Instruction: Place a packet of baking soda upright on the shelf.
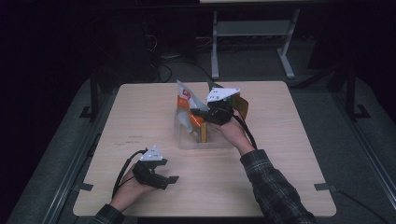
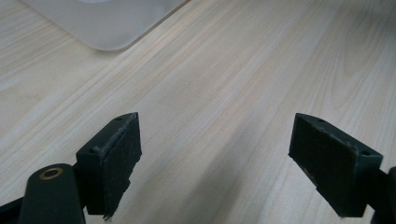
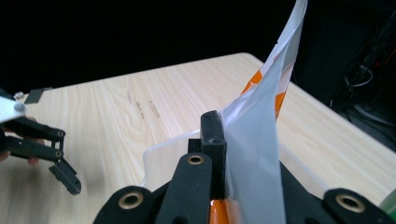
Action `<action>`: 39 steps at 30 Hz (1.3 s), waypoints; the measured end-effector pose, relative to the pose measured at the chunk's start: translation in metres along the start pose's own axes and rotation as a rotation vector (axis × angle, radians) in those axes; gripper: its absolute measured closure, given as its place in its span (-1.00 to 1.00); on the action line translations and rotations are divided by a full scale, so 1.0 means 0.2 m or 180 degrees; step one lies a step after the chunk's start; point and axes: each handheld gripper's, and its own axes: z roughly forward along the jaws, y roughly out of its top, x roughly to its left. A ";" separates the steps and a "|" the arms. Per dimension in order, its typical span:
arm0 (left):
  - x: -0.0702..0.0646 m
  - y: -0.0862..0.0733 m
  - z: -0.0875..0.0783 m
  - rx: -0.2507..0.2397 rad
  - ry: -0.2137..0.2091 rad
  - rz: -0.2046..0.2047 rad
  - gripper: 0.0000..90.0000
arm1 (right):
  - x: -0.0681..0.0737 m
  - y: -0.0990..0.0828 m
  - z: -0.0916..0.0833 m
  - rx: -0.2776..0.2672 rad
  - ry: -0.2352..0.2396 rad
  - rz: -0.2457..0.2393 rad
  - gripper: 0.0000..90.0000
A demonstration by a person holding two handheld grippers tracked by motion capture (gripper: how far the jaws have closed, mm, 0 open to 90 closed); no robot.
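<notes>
While our right gripper (image 1: 201, 115) stays out of it, nothing moves: its jaws are clamped on a white-and-orange packet (image 3: 261, 140), held upright over the clear tray (image 1: 182, 140) mid-table. Packet's long axis: near vertical, top tilting away from us. Left gripper (image 2: 215, 158): jaws apart, holding nothing, low over the table (image 1: 140, 107), well apart at our near-left. Open room left of the tray; more packets crowd its far-right.

Packets (image 1: 189, 112) in bin (image 1: 205, 142), mid-table (image 1: 280, 154)
</notes>
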 end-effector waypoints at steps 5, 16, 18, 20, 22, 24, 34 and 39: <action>0.00 0.00 0.00 0.0011 -0.0004 0.0007 -0.64 | -0.01 -0.02 0.02 0.0024 0.0008 0.0014 1.00; 0.00 0.00 0.01 0.0022 -0.0013 0.0007 -0.64 | -0.02 -0.06 0.05 0.0054 0.0036 0.0066 0.99; 0.00 0.00 0.01 0.0041 -0.0016 0.0023 -0.64 | -0.02 -0.06 0.05 0.0060 0.0039 0.0078 0.99; -0.01 0.00 0.02 0.0041 -0.0024 0.0007 -0.64 | -0.02 -0.06 0.06 0.0063 0.0040 0.0088 0.98; -0.01 0.00 0.02 0.0050 -0.0024 0.0008 -0.64 | -0.02 -0.05 0.06 0.0080 0.0043 0.0106 0.95; -0.01 -0.01 0.02 0.0053 -0.0028 0.0002 -0.64 | -0.03 -0.05 0.07 0.0083 0.0048 0.0105 0.92; 0.00 -0.01 0.02 0.0080 -0.0034 0.0024 -0.64 | -0.02 -0.04 0.07 0.0095 0.0019 0.0128 0.53; 0.00 -0.01 0.02 0.0056 -0.0031 0.0001 -0.64 | 0.00 -0.04 -0.01 0.0003 -0.0021 0.0166 0.30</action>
